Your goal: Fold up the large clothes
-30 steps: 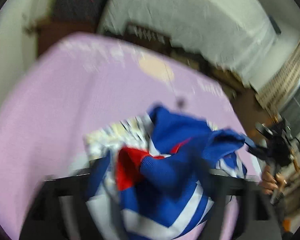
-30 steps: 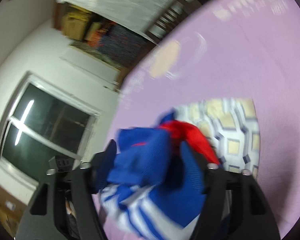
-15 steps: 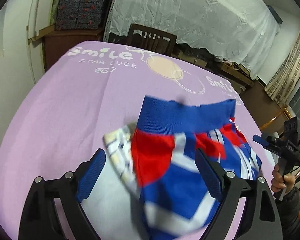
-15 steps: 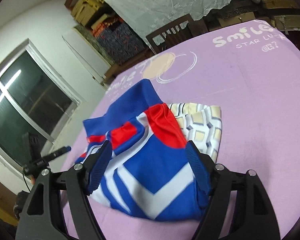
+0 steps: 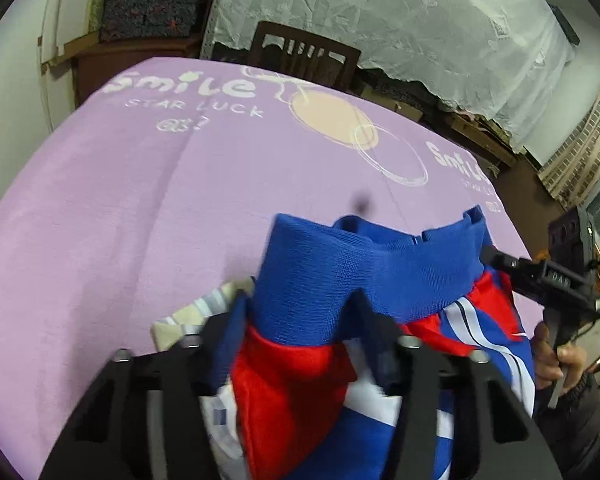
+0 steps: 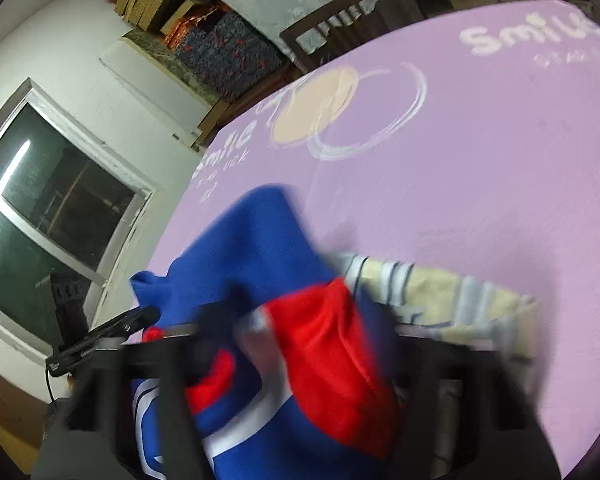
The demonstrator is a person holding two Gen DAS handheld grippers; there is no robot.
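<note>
Both tongs have just been closing — left tongs [image 5: 300, 320] and right tongs [image 6: 300, 332] are now pinching the blue ribbed hem of the sweater [image 5: 364, 264], which is lying bunched on the purple desk [image 5: 140, 200] over a checked cloth [image 6: 460, 284].

The lilac printed cloth over the tabletop [image 5: 140, 208] carried white lettering reading "Smile" and, beneath it, "STAR LUCK"; a second, cut-off "Smil" stood near its right edge.

Both grippers' jaws just closed in. Left gripper [image 5: 300, 312] sits bottom centre of its frame, right gripper [image 6: 300, 320] likewise, blurry. A hand [image 5: 556, 356] shows at the right edge.
</note>
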